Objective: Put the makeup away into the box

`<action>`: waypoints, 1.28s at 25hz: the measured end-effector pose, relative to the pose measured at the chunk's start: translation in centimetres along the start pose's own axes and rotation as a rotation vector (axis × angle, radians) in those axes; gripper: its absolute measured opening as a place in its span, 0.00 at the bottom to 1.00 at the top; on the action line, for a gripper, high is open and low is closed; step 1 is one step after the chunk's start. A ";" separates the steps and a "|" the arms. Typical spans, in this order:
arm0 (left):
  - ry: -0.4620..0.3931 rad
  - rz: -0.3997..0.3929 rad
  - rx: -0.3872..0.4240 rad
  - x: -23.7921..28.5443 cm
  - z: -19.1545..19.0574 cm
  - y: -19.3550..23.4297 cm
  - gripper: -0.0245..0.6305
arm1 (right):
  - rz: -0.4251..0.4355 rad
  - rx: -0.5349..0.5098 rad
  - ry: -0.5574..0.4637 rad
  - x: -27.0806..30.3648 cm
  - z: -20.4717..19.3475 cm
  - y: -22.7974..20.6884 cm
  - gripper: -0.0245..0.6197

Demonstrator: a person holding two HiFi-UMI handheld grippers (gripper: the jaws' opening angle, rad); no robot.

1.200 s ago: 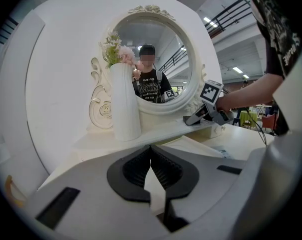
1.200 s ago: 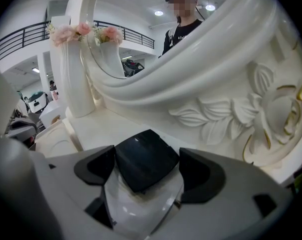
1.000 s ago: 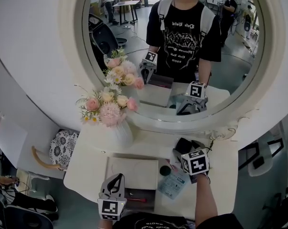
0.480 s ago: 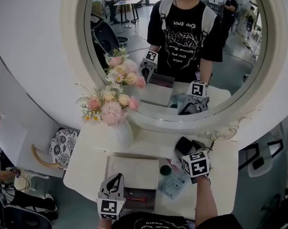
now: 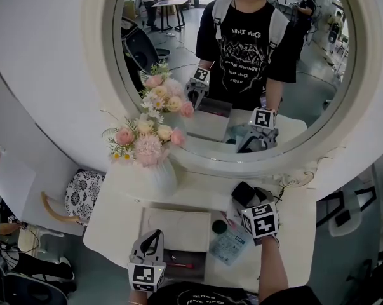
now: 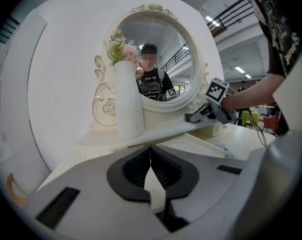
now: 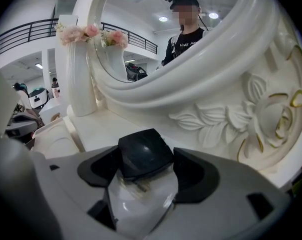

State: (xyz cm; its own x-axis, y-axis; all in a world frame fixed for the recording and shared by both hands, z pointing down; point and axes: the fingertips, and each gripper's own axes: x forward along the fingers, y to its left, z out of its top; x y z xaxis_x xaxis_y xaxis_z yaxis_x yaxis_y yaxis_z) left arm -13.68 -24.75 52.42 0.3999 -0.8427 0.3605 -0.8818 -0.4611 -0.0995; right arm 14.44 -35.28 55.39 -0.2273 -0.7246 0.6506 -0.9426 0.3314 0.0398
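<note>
A black square compact point(image 7: 140, 156) lies on the white vanity table point(image 5: 293, 215) by the mirror's base, also seen as the black compact point(image 5: 244, 192). My right gripper point(image 7: 146, 149) has just been closing on it, and its pads now sit against both sides of the compact. In the head view my right gripper point(image 5: 241, 202) points toward the mirror. The white box point(image 5: 204, 259) stands open at the table's front, its lid point(image 5: 175, 229) laid back, with a pink stick point(image 5: 181, 265) inside. My left gripper point(image 5: 153, 237) hovers over the box, shut and empty, as the left gripper point(image 6: 151, 148) pads meet.
A small dark round jar point(image 5: 220, 227) and a pale blue packet point(image 5: 232, 246) lie between the box and my right gripper. A white vase point(image 5: 161, 178) of pink flowers stands at the back left. The big round mirror point(image 5: 242, 62) with its carved frame point(image 7: 241, 119) closes off the back.
Both hands stay in place. The right gripper's jaws look slightly narrower round the black compact. The box and the other items have not moved.
</note>
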 end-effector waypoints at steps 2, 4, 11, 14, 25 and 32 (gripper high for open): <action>0.001 0.000 0.001 -0.1 0.0 -0.1 0.06 | 0.000 0.000 -0.005 -0.1 0.0 0.0 0.56; 0.001 0.000 0.001 -0.1 0.0 -0.1 0.06 | -0.007 -0.001 -0.012 -0.3 0.0 0.0 0.56; -0.006 0.001 0.005 -0.1 0.2 0.1 0.06 | -0.019 -0.016 -0.036 -0.7 0.4 0.1 0.54; -0.005 0.004 0.006 -0.3 0.1 0.2 0.06 | -0.014 -0.017 -0.052 -1.0 0.6 0.3 0.54; -0.010 0.010 0.003 -0.5 0.2 0.1 0.06 | 0.001 0.053 -0.136 -2.2 1.1 0.4 0.54; -0.013 0.008 0.005 -0.5 0.3 -0.1 0.06 | 0.007 0.062 -0.161 -2.9 1.0 0.7 0.53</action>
State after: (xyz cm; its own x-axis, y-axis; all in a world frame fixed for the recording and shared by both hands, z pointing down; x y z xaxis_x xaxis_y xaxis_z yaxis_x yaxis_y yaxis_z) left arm -13.71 -24.36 51.99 0.3964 -0.8497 0.3476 -0.8836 -0.4560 -0.1068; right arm 14.19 -33.56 52.74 -0.2653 -0.8116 0.5205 -0.9531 0.3022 -0.0145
